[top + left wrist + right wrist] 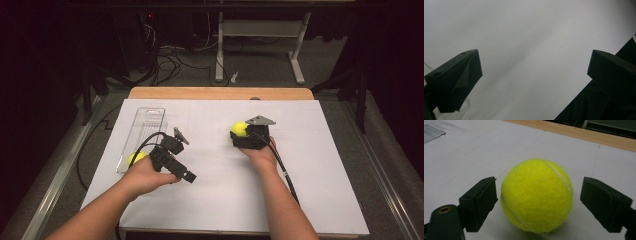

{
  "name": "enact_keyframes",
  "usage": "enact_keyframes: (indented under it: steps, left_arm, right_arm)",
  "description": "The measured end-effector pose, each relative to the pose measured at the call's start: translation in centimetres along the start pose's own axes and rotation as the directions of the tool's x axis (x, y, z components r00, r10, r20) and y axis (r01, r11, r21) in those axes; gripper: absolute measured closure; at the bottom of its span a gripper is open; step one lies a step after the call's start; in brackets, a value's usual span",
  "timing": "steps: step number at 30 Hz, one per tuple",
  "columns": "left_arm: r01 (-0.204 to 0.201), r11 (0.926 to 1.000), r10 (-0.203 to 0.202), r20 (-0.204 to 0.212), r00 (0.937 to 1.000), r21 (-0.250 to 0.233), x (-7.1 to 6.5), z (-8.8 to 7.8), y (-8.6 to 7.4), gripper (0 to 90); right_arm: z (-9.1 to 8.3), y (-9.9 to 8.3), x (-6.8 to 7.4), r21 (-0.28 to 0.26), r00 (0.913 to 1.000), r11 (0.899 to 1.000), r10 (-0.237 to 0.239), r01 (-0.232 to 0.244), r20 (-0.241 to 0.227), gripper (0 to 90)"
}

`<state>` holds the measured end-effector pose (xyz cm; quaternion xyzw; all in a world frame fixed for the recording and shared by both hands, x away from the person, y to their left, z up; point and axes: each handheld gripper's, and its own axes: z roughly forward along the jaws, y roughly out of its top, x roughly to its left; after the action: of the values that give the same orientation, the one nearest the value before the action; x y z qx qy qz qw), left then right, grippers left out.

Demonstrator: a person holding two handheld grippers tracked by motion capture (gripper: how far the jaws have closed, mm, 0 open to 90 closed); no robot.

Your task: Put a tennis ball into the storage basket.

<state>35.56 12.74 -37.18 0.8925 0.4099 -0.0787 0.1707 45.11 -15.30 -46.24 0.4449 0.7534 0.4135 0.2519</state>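
right gripper (537, 202) bracketing tennis ball (536, 195), pads not touching yet; centring before squeezing; left gripper (534, 75) sitting released

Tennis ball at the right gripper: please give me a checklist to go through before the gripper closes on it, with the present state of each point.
1. Tennis ball lies between the right gripper jaws: ok.
2. Ball is centred in the gap: roughly ok; a small gap shows on each side in the right gripper view.
3. Pads already press on the ball: not ok; they stand apart from it.
4. Ball rests on the white sheet: ok.
5. Left gripper is open with nothing between its jaws: ok.
6. Second ball by the clear case is inside or beside it: cannot tell.
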Motion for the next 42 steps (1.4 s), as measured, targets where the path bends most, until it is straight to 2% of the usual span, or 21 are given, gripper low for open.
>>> enact_keyframes:
  steps: [5,12,16,20,23,26,42]
  left_arm:
    - [-0.001,1.0,0.001,0.005,1.0,0.001,0.1,0.3,0.0,0.6]
    - [-0.001,1.0,0.001,0.009,1.0,0.006,0.1,0.5,0.1,0.6]
    - [0.0,1.0,0.0,0.008,1.0,0.005,0.1,0.6,0.1,0.6]
    - [-0.001,1.0,0.001,0.009,1.0,0.01,0.0,0.7,0.1,0.6]
    - [-0.001,0.9999,0.001,0.005,1.0,0.012,-0.1,0.8,0.1,0.6]
    - [0.0,0.9999,0.0,0.003,1.0,0.017,-0.1,0.8,0.0,0.6]
    - [-0.004,0.9995,0.004,-0.001,1.0,0.032,-0.4,1.0,0.1,0.7]
  right_arm:
    - [0.0,0.0,-0.4,0.009,0.9997,1.0,0.023,-0.023,-0.001,18.9]
    - [0.4,0.2,-0.1,0.043,0.9997,0.999,0.012,-0.011,-0.019,25.7]
    - [0.4,0.2,0.2,0.04,1.0,0.999,0.004,-0.003,-0.004,27.0]
    - [0.1,0.2,0.1,0.037,0.9996,0.999,0.021,-0.02,-0.021,27.2]
    - [-0.5,0.4,0.4,0.015,0.9998,1.0,0.006,-0.005,-0.019,27.3]
    - [-1.1,0.4,0.6,-0.007,0.9995,1.0,0.011,-0.011,-0.031,27.3]
    - [-4.0,-1.0,1.1,-0.045,0.9994,0.999,0.004,-0.005,-0.035,27.4]
